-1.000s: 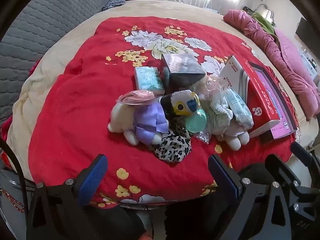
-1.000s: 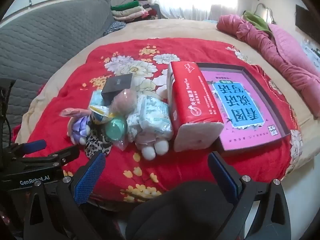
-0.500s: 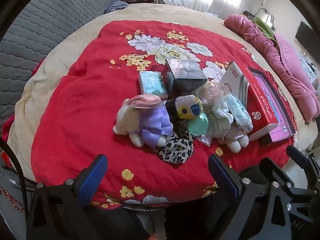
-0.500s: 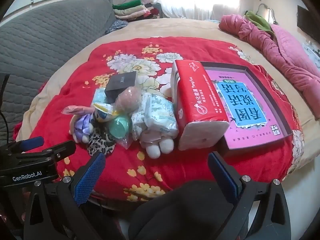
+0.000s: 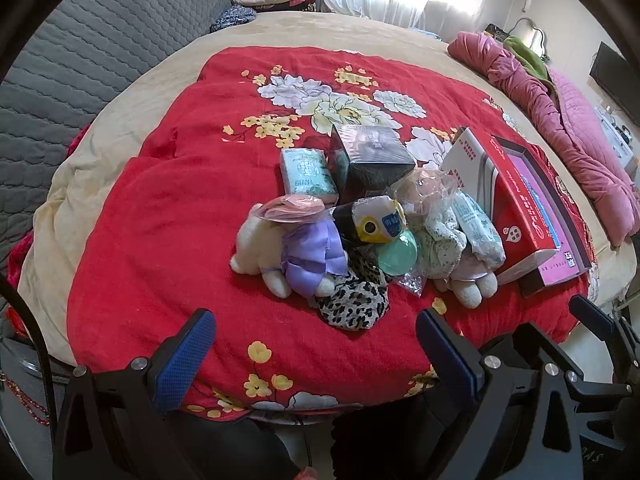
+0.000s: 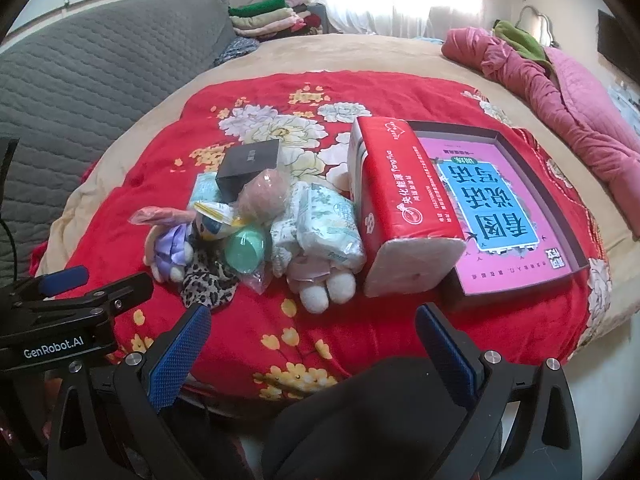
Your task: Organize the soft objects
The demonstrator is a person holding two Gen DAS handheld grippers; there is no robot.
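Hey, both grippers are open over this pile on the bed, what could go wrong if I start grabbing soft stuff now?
The things overlap: pulling the leopard cloth may drag the purple-dressed bunny and green ball lying on it. The red tissue pack leans over the box's edge, so tugging the neighbouring plush may tip it.

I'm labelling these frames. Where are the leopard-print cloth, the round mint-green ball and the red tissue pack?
leopard-print cloth (image 5: 352, 304): left wrist view, its middle.
round mint-green ball (image 6: 245, 255): right wrist view, its front.
red tissue pack (image 6: 400, 196): right wrist view, its red top face.
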